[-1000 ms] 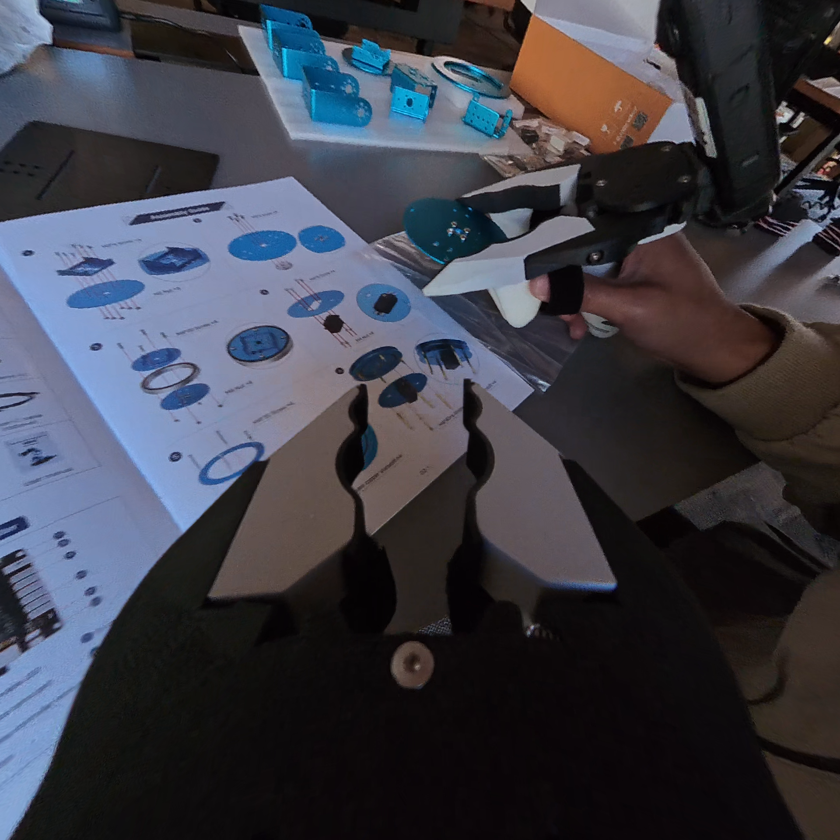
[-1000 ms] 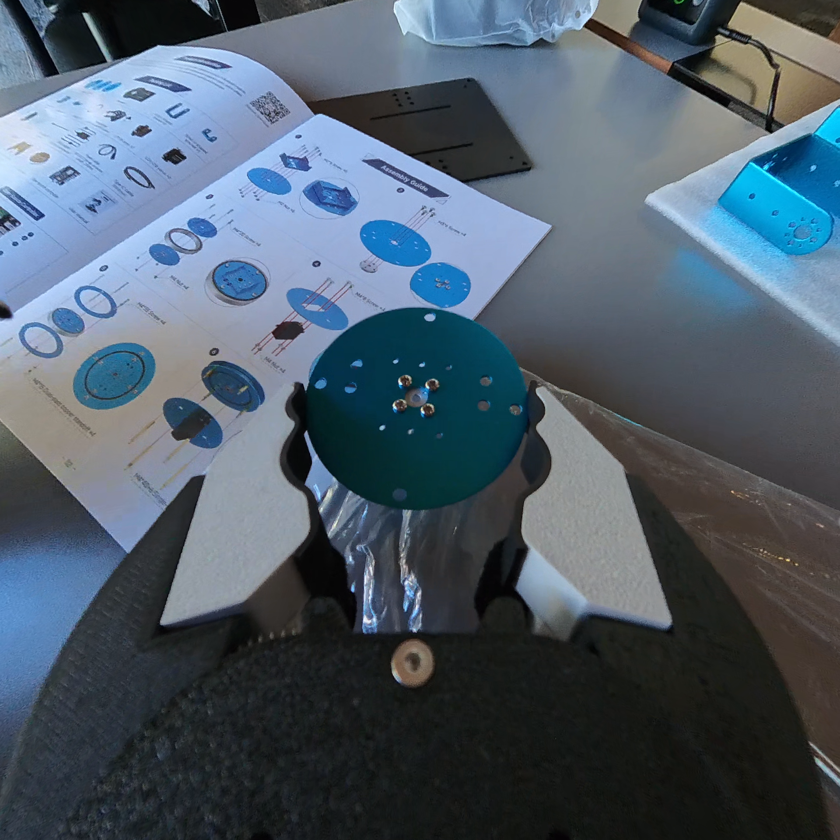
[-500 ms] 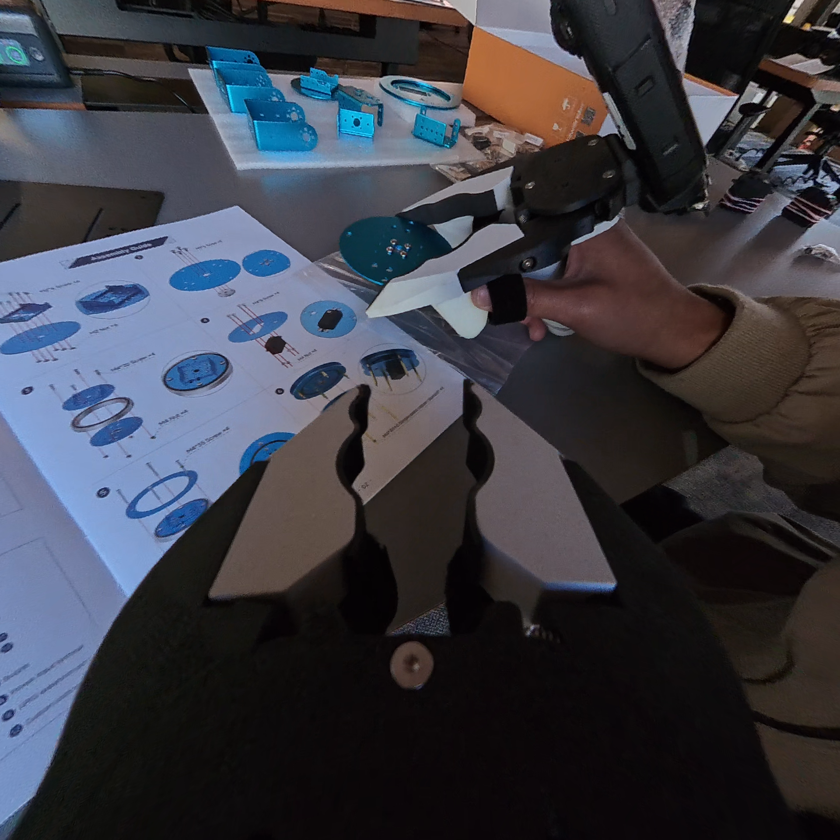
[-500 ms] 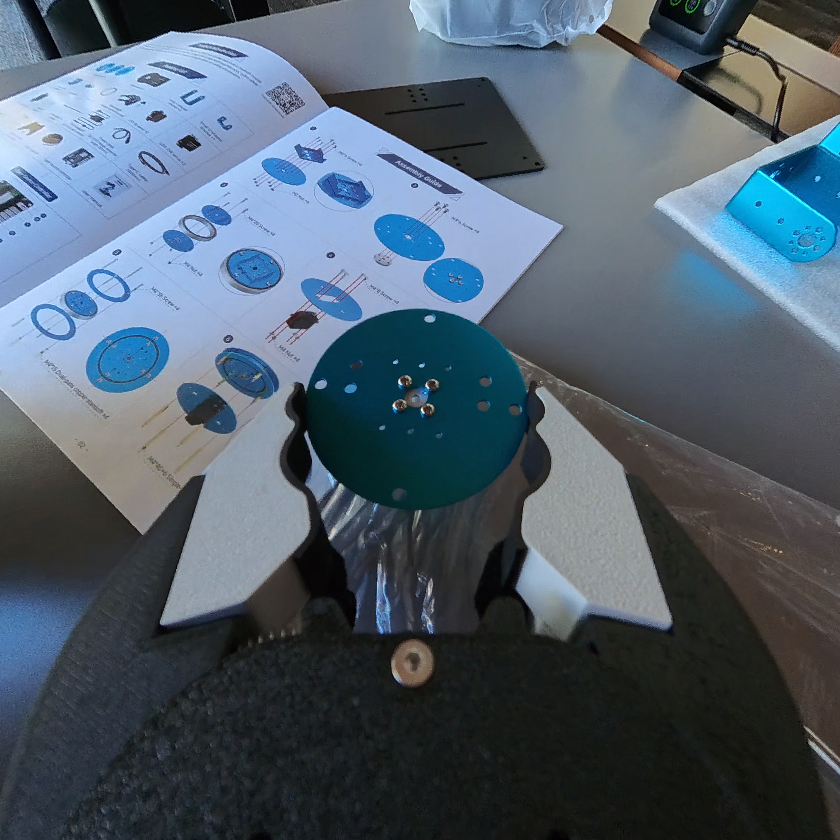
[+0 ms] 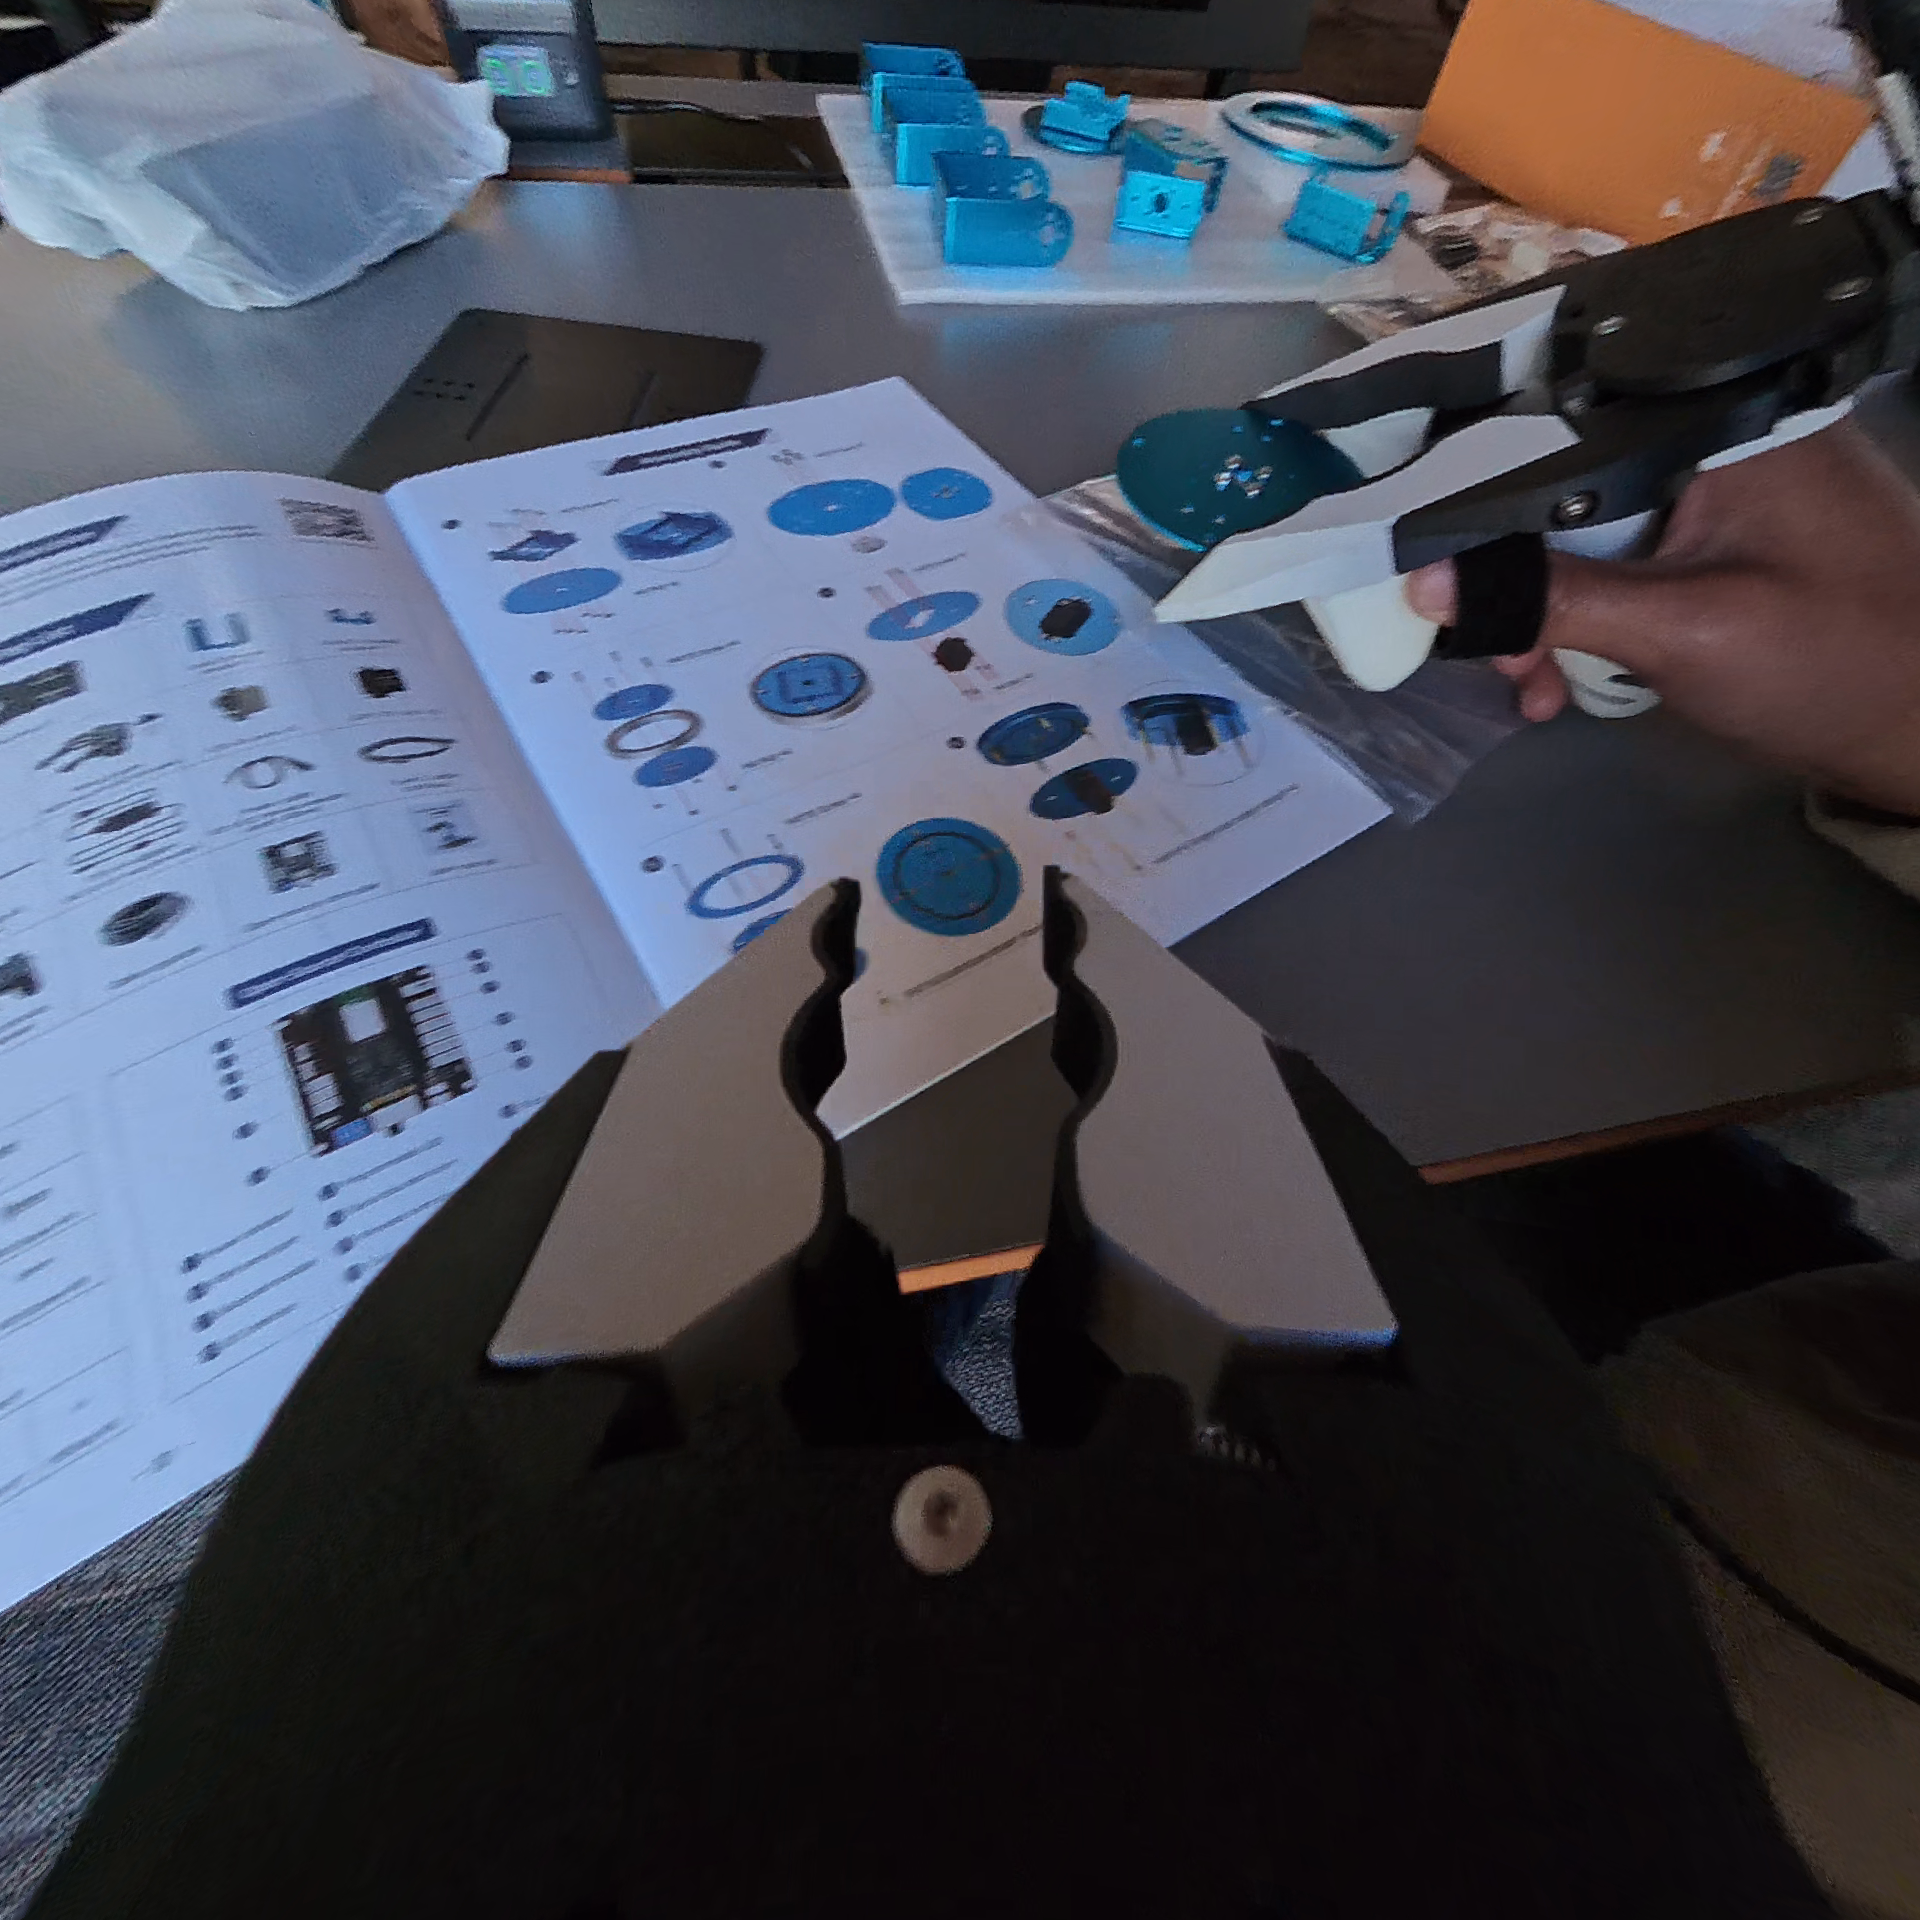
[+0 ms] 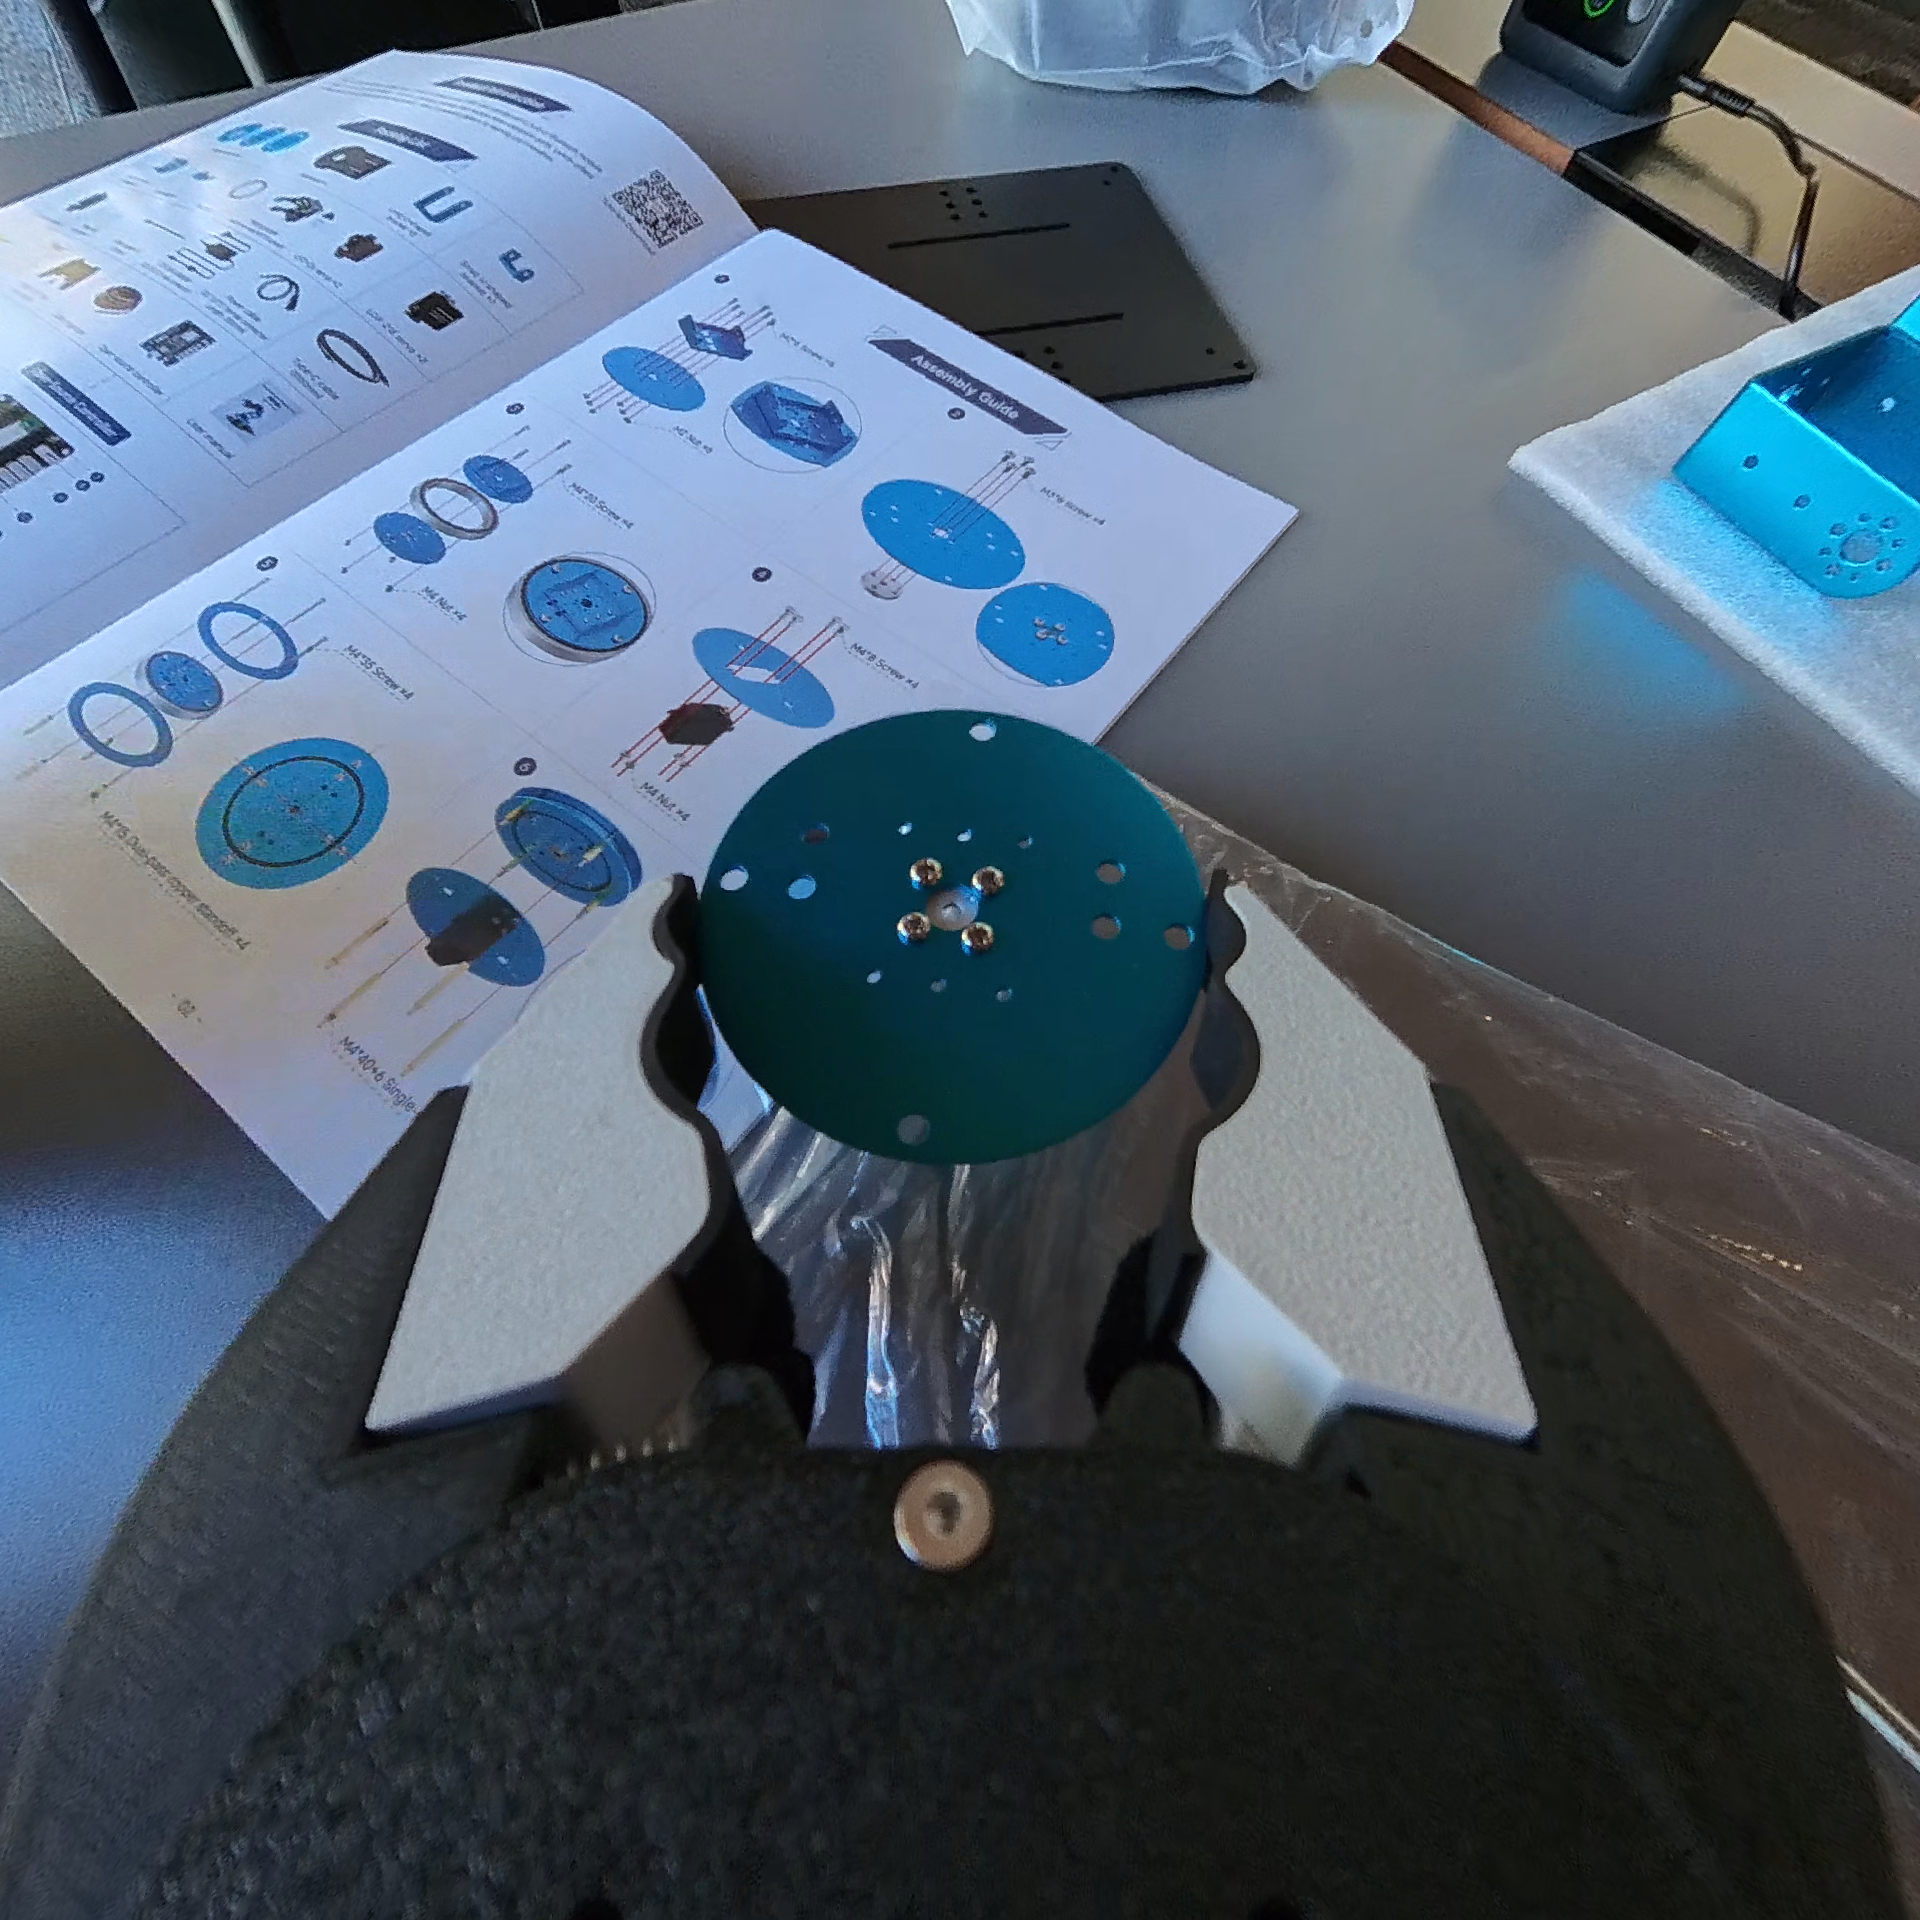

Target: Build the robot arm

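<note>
The right gripper (image 6: 951,935) pinches a round teal metal disc (image 6: 940,935) with small holes and four centre nuts by its opposite edges, holding it in the air above a crinkled clear plastic bag (image 6: 1455,1143) beside the right-hand page of an open white illustrated booklet (image 6: 582,582) on the grey table (image 6: 1403,675). The left gripper (image 5: 948,904) hangs empty over the table's near edge, its jaws a little apart, near the booklet's near corner. Judging by that thin rim hold, keeping the squeeze even and the disc level seems wise, lest it pivot or slip.
</note>
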### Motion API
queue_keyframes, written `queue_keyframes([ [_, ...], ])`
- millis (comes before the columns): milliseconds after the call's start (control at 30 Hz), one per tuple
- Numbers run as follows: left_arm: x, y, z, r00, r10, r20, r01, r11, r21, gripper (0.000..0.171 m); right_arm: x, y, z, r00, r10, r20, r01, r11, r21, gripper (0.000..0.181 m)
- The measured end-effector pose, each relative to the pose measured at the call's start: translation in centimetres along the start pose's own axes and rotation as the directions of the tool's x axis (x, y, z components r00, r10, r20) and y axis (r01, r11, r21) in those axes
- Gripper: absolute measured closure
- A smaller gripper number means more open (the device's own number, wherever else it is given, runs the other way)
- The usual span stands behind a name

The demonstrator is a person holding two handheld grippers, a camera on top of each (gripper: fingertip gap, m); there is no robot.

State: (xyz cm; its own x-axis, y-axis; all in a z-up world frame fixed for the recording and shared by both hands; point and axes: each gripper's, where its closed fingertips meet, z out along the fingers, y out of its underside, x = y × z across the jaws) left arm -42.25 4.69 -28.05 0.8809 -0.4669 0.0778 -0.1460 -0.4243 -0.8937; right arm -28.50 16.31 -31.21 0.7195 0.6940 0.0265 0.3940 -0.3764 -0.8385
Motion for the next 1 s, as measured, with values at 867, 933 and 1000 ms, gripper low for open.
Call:
queue_keyframes([
  [867,-4.2,2.2,-1.5,0.984,-0.056,0.169,0.068,0.995,-0.066,0.136,2.1,-0.1,-1.0,0.997,0.060,-0.040,-0.059,0.998,0.020,0.087],
  [933,-4.1,2.3,-1.5,0.984,-0.053,0.171,0.065,0.996,-0.068,0.136,1.8,-0.1,-0.8,0.998,0.051,-0.034,-0.051,0.999,0.013,0.087],
  [1000,-4.1,2.3,-1.5,0.984,-0.052,0.170,0.064,0.996,-0.067,0.136,1.5,0.0,-0.7,0.999,0.047,-0.027,-0.047,0.999,0.008,0.087],
])
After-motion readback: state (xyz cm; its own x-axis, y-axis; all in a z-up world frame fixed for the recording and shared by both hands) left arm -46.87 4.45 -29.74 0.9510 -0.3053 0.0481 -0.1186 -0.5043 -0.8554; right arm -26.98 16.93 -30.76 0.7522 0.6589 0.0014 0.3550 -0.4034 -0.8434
